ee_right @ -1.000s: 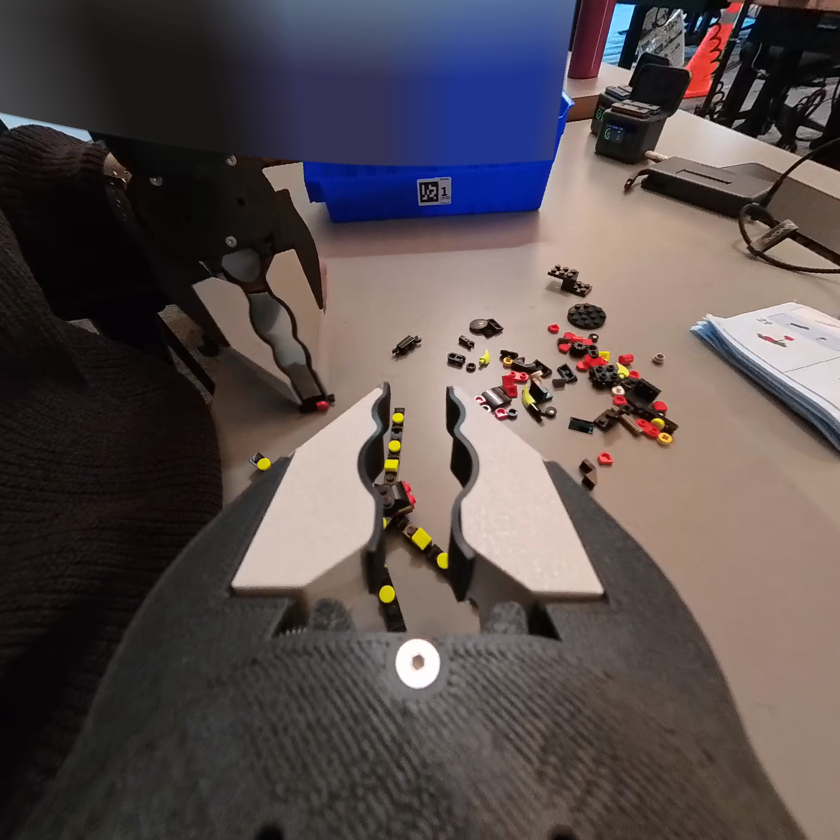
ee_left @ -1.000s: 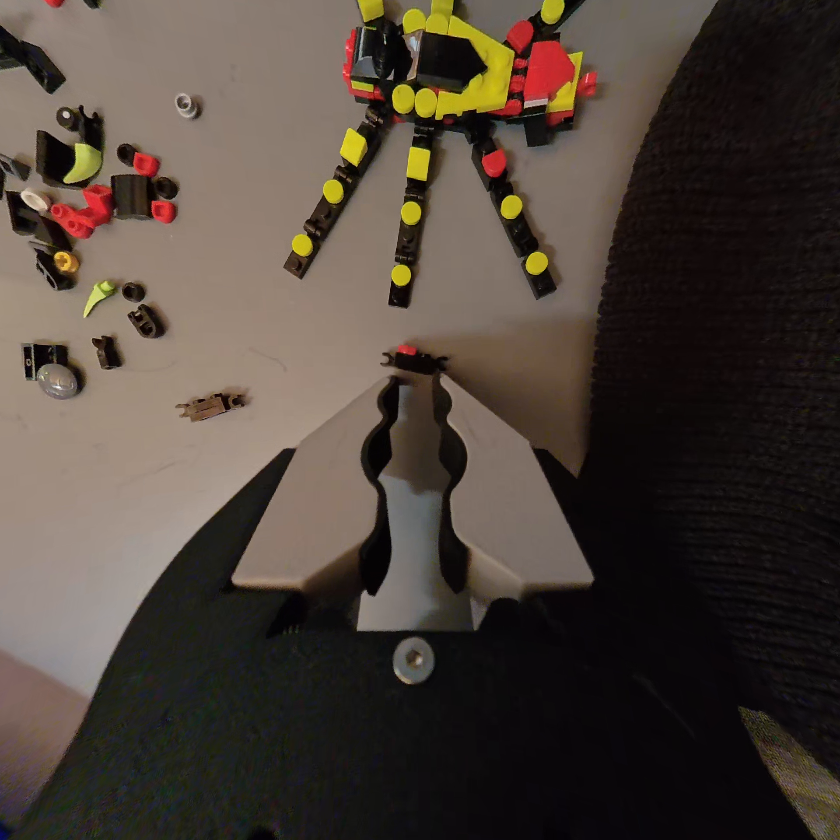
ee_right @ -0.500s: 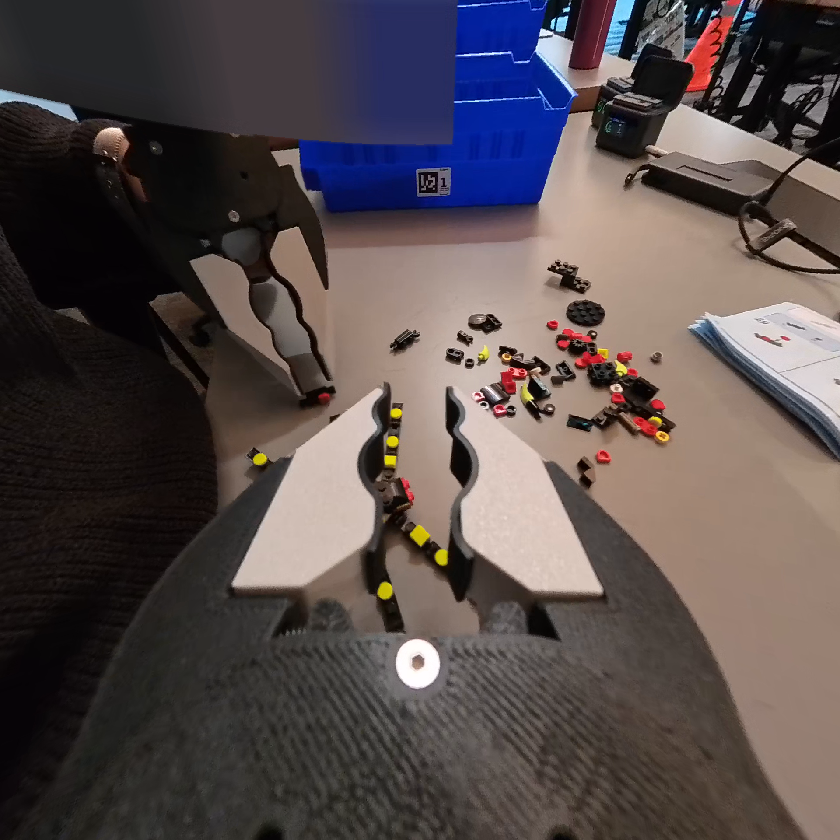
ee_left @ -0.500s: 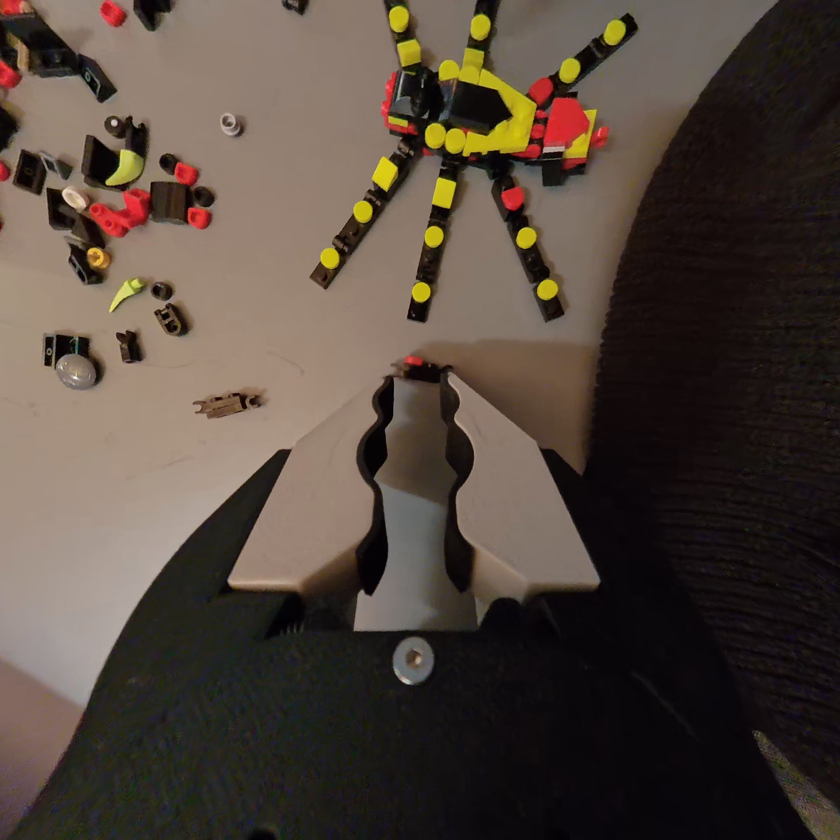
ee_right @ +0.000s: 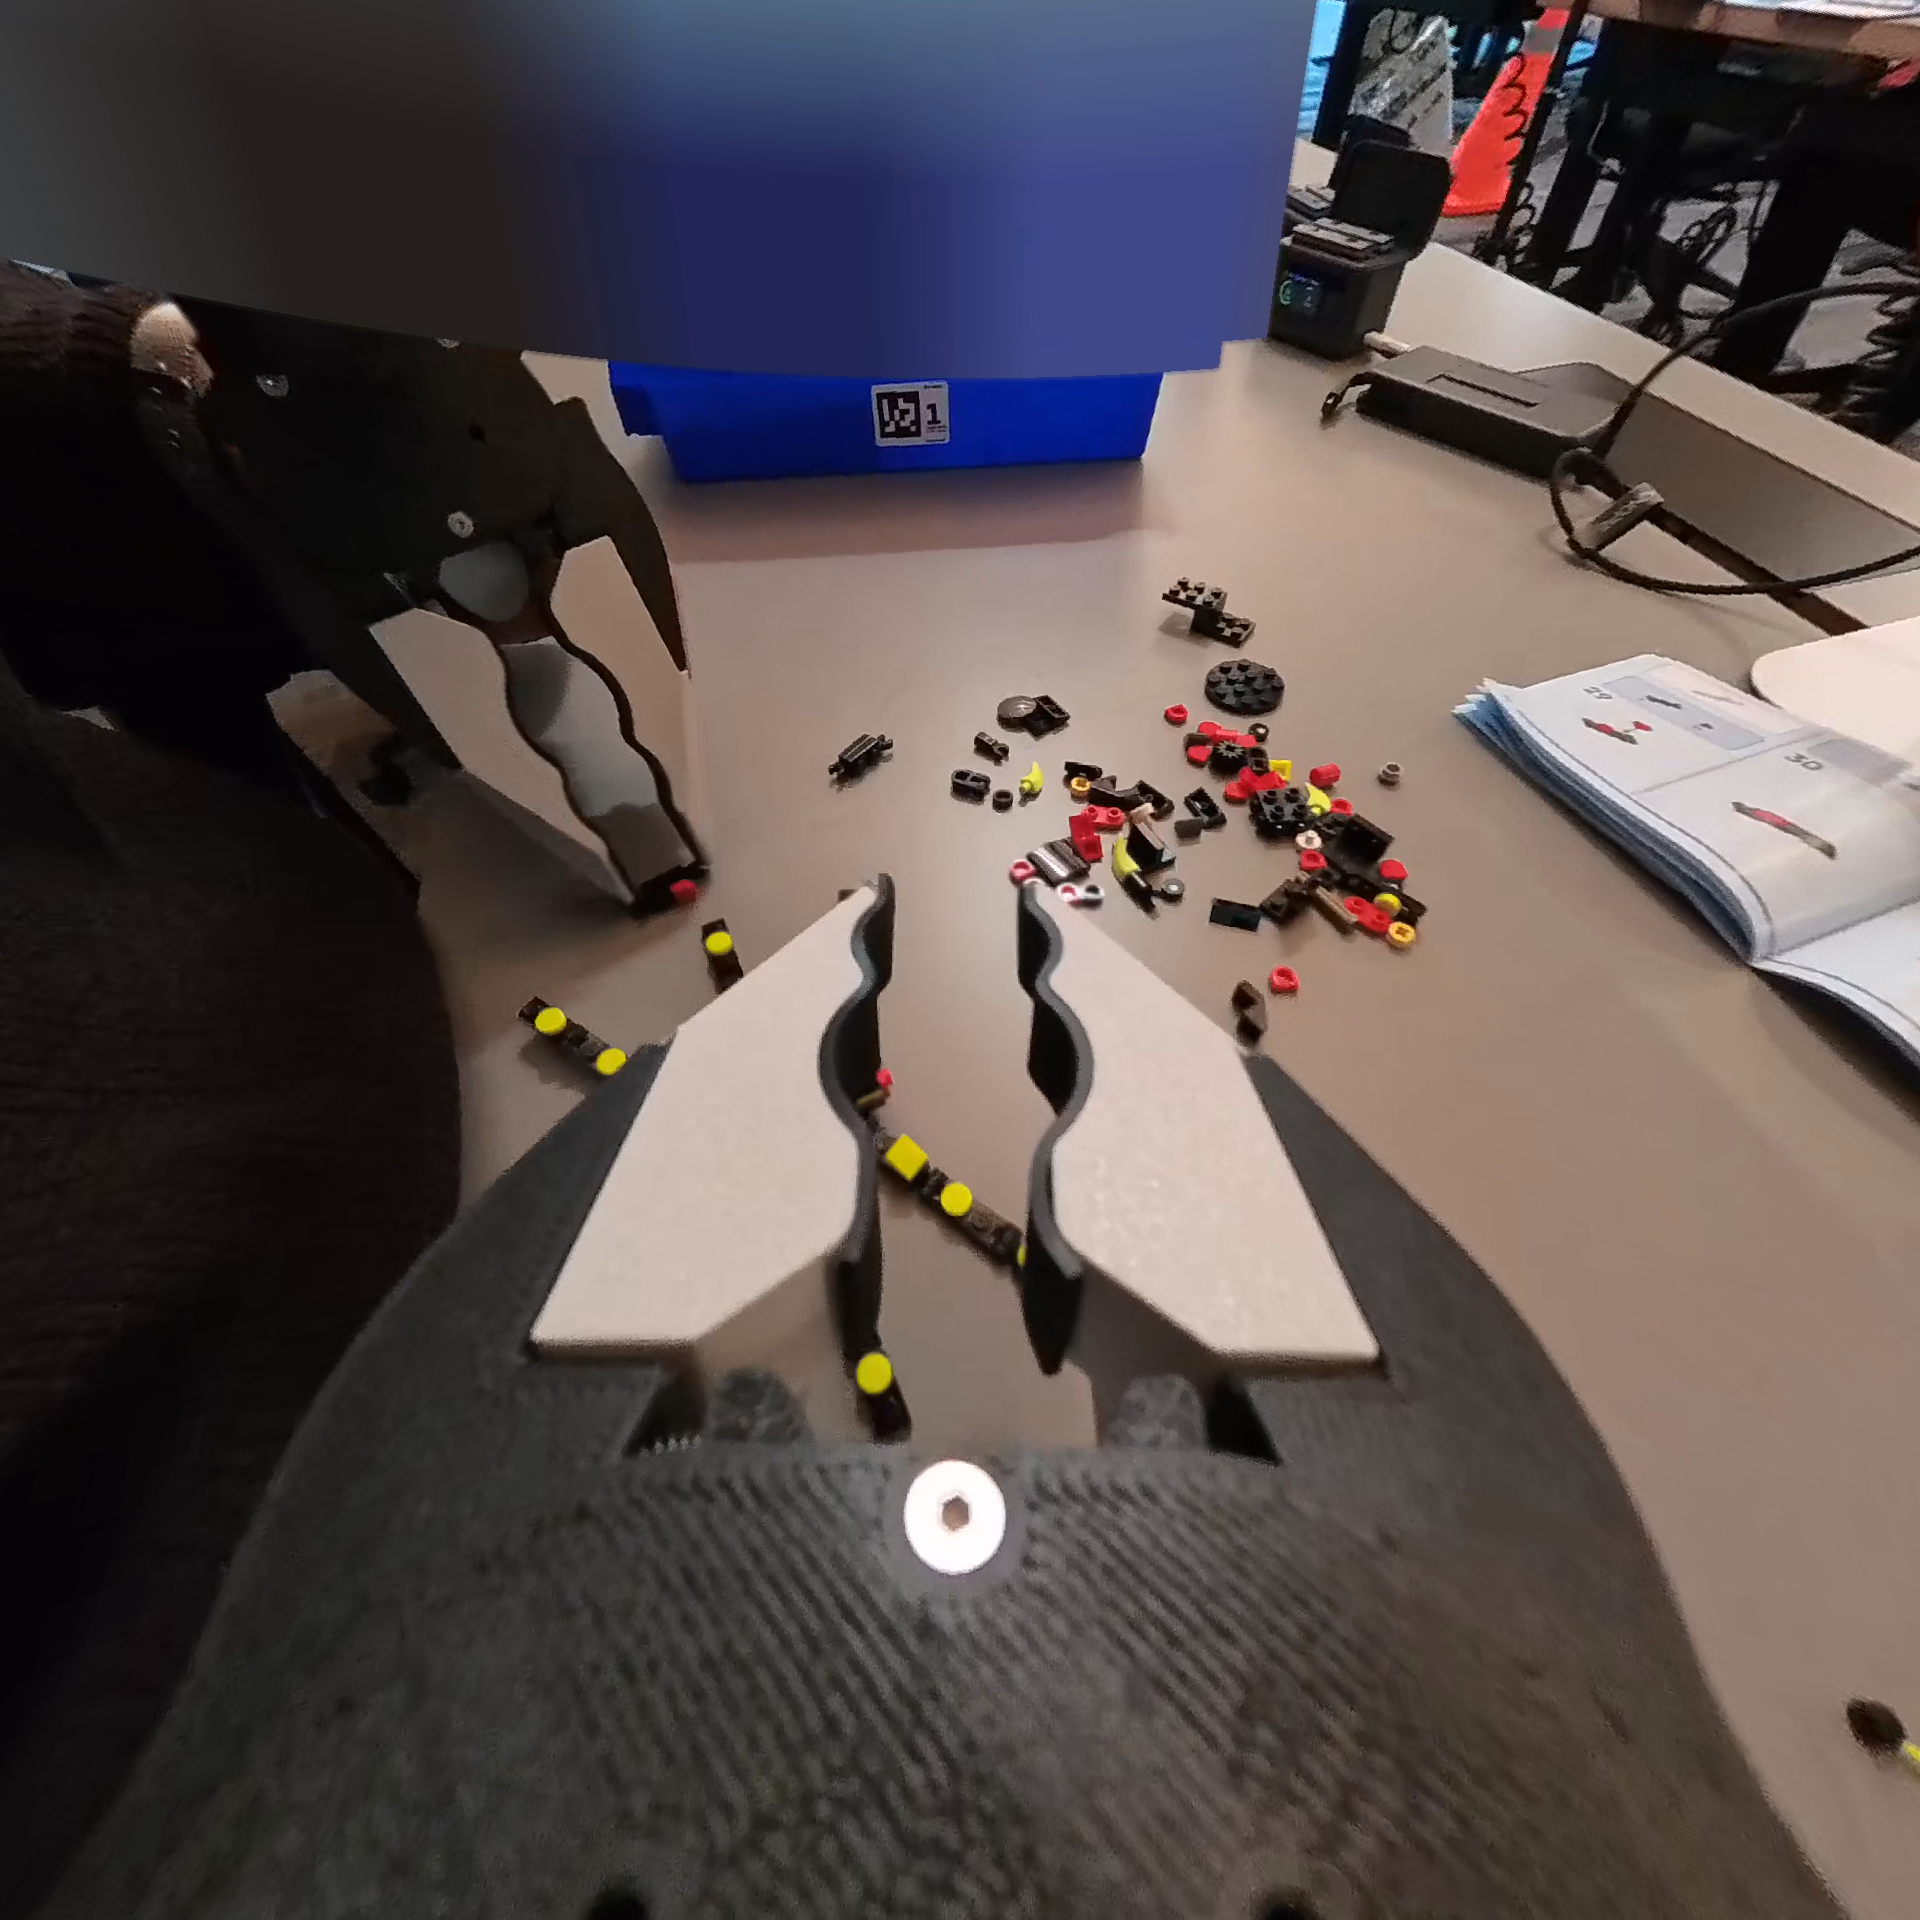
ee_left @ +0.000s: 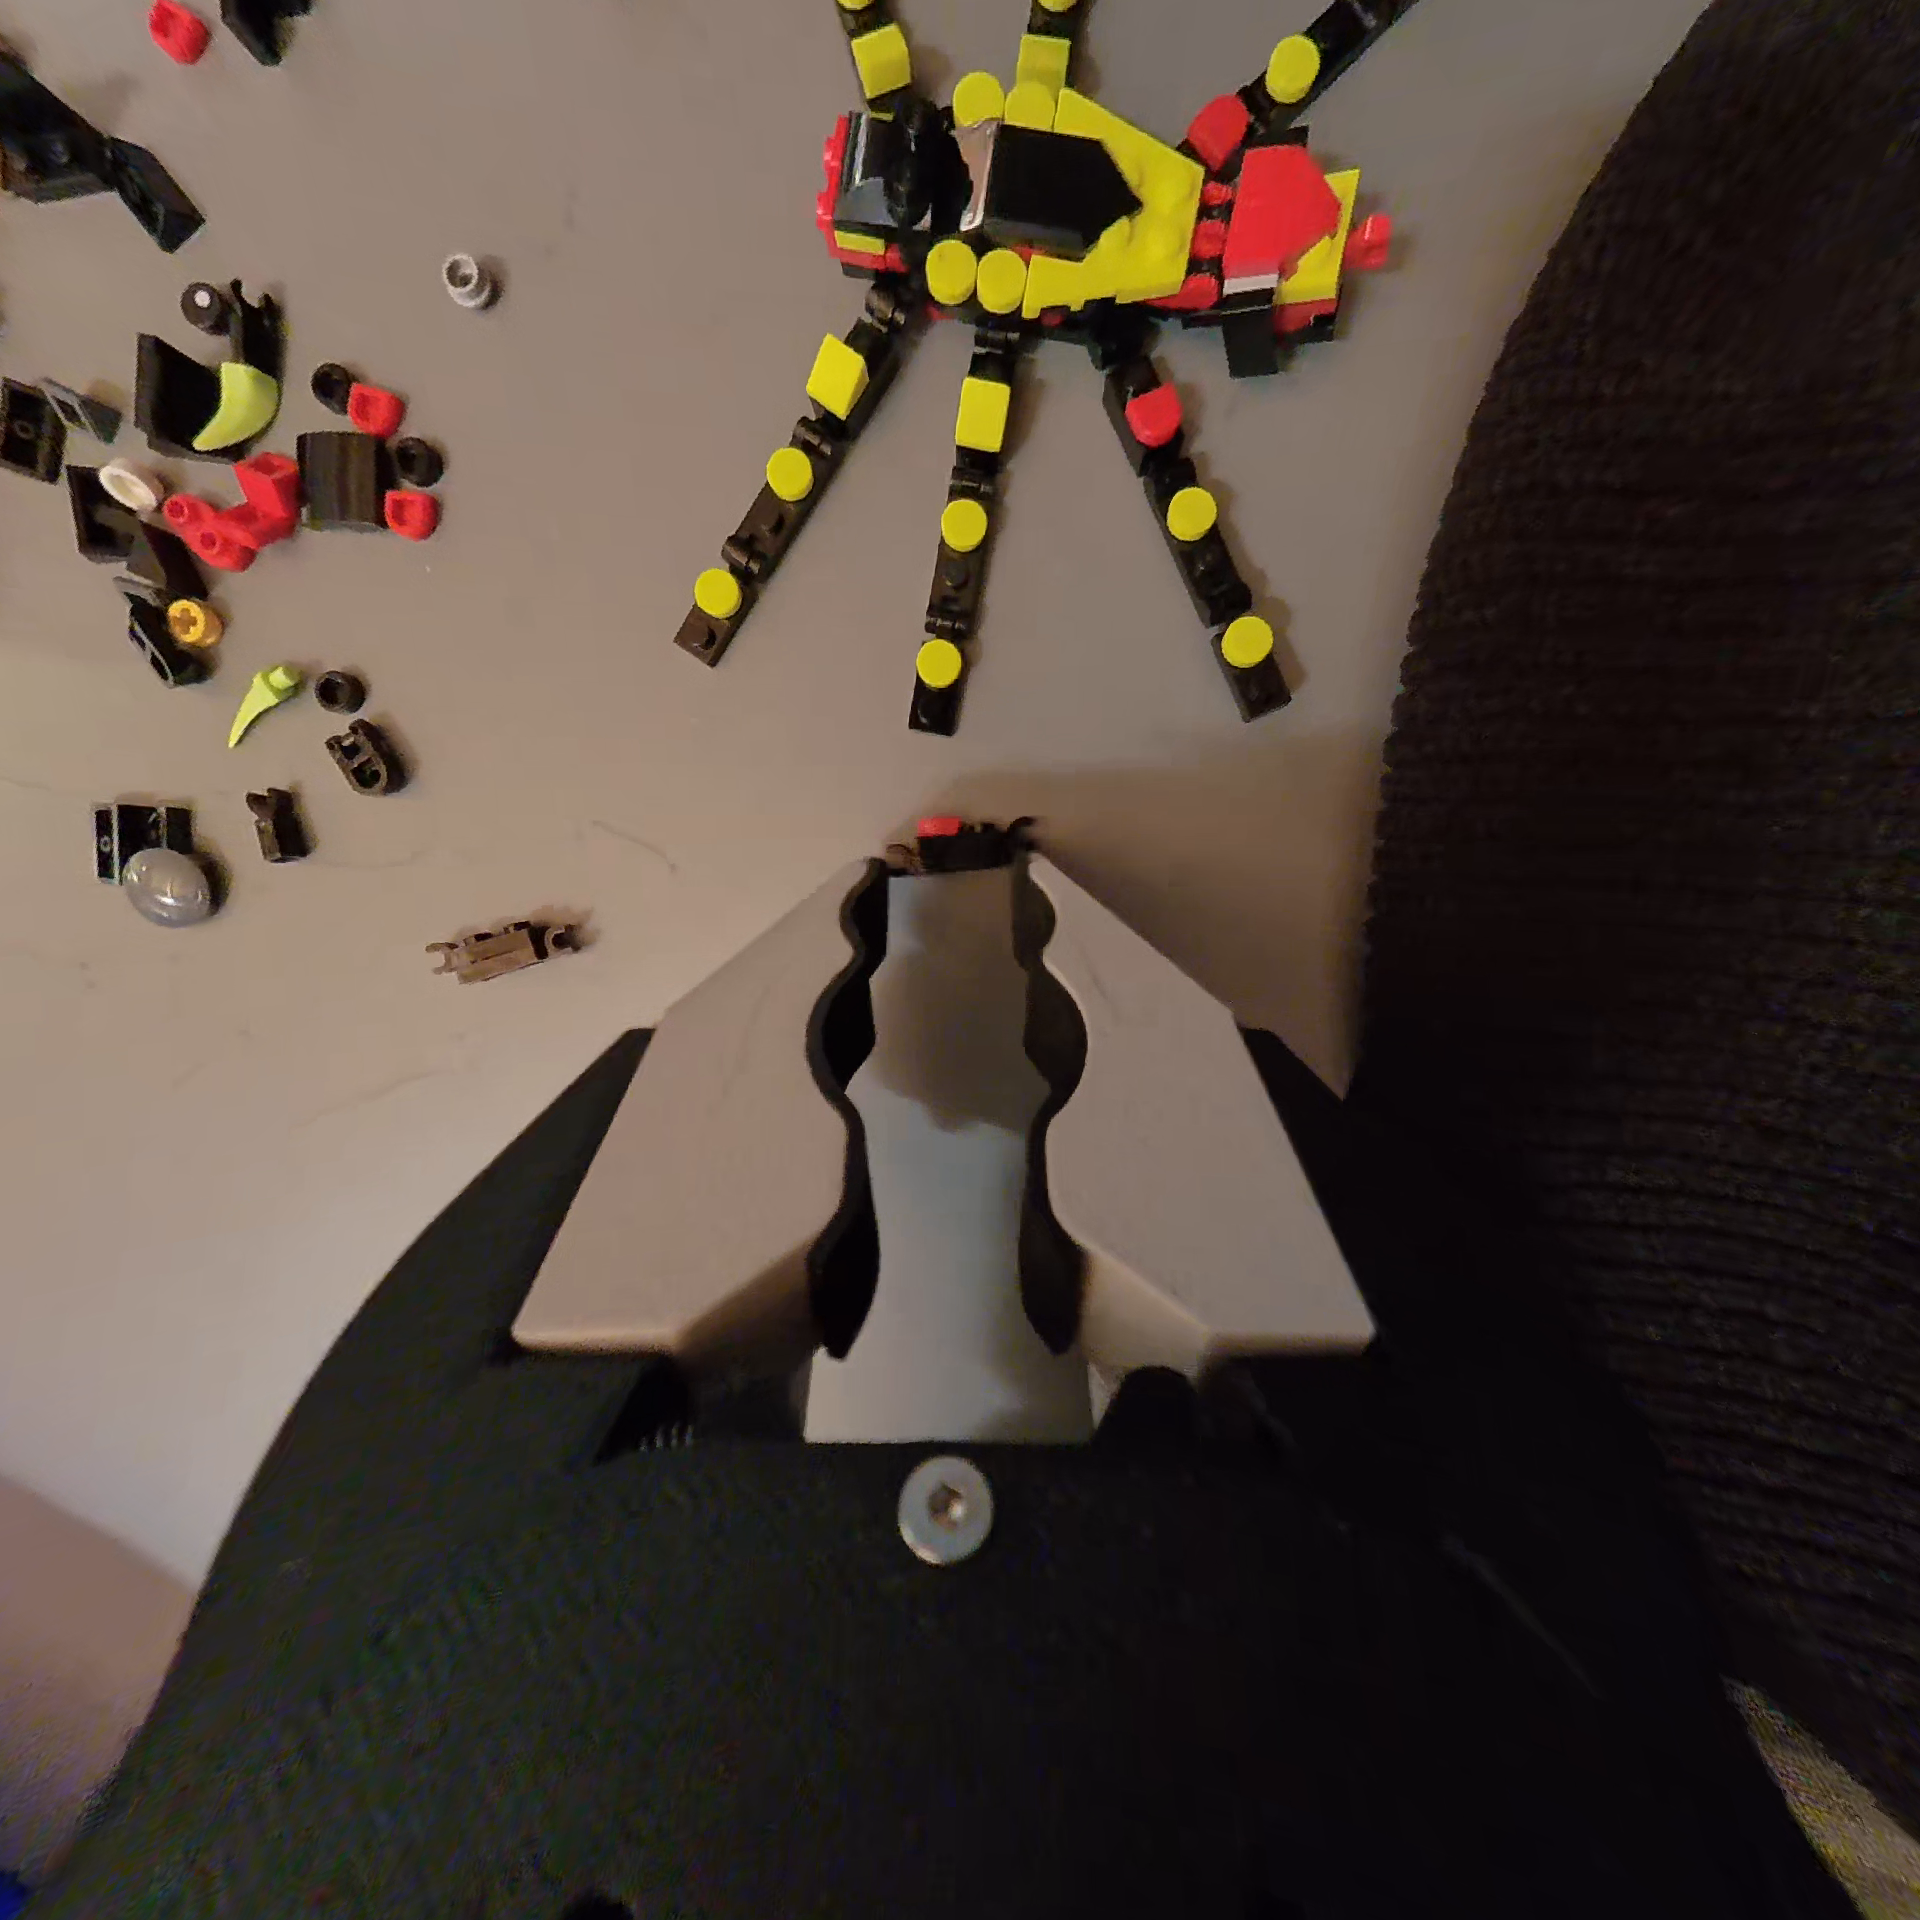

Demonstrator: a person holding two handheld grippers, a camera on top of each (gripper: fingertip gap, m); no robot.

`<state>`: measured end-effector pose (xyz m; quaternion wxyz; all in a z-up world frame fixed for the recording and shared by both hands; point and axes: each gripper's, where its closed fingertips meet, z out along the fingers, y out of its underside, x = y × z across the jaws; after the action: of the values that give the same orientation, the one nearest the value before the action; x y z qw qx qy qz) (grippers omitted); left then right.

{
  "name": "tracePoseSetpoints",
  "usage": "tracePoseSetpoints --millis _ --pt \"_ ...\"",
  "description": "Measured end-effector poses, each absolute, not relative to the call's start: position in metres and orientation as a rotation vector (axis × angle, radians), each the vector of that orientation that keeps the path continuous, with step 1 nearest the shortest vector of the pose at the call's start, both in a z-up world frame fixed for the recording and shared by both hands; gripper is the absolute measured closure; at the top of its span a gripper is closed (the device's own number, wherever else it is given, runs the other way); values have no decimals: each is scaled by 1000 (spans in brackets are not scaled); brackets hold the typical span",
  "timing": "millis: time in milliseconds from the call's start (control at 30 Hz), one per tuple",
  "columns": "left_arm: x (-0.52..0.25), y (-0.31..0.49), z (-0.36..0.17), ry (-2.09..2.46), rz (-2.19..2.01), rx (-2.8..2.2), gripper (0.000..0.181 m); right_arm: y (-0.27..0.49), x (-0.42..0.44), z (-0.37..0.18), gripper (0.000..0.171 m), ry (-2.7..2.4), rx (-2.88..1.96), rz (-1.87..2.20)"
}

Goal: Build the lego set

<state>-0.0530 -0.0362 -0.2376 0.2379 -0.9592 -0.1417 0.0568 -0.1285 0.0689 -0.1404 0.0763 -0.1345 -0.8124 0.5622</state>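
Observation:
A spider-like lego model (ee_left: 1081, 218) in black, yellow and red lies on the grey table, with three studded legs pointing toward my left gripper. My left gripper (ee_left: 956, 857) is shut on a small black piece with a red stud (ee_left: 961, 840), held just short of the leg tips. In the right wrist view this gripper (ee_right: 665, 883) stands tip-down on the table. My right gripper (ee_right: 956, 904) is open and empty, hovering over the model's legs (ee_right: 935, 1184).
Loose lego pieces (ee_left: 239, 488) lie left of the model, with a dark clip piece (ee_left: 504, 945) nearer me. They also show in the right wrist view (ee_right: 1226, 821). An instruction booklet (ee_right: 1714, 810) lies at the right, a blue bin (ee_right: 904, 426) behind. A dark knit sleeve (ee_left: 1683, 831) fills the right side.
My left gripper drew back from the model and has come close to it again, still holding the piece. My right gripper shifted a little over the model's legs.

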Motion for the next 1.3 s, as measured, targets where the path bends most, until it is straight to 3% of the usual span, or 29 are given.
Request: tracePoseSetpoints --millis 33,400,733,900,1033,1067,1167,1300 --pt "-54 -36 -237 -395 156 -2624 158 72 -129 -140 149 -2429 -416 1686" --pt "-91 -31 -209 -550 185 -2380 159 160 -156 -135 151 -2235 -704 1533" --pt "-156 3 -208 -717 147 -2250 159 176 -144 -206 144 -2552 -872 1328" --pt "-157 9 -209 -719 135 -2209 135 169 -146 -228 139 -2626 -761 1160" --pt "-155 8 -196 -723 129 -2108 135 159 -147 -232 146 -2654 -778 1183" --pt "-153 11 -191 -720 113 -2074 135 156 -145 -230 163 -2665 -813 1213" --pt "-143 25 -171 -669 37 -1966 136 137 -141 -195 164 -2577 -930 1551" --pt "-119 49 -149 -621 -121 -1837 136 115 -131 -113 165 -2208 -1218 2428"
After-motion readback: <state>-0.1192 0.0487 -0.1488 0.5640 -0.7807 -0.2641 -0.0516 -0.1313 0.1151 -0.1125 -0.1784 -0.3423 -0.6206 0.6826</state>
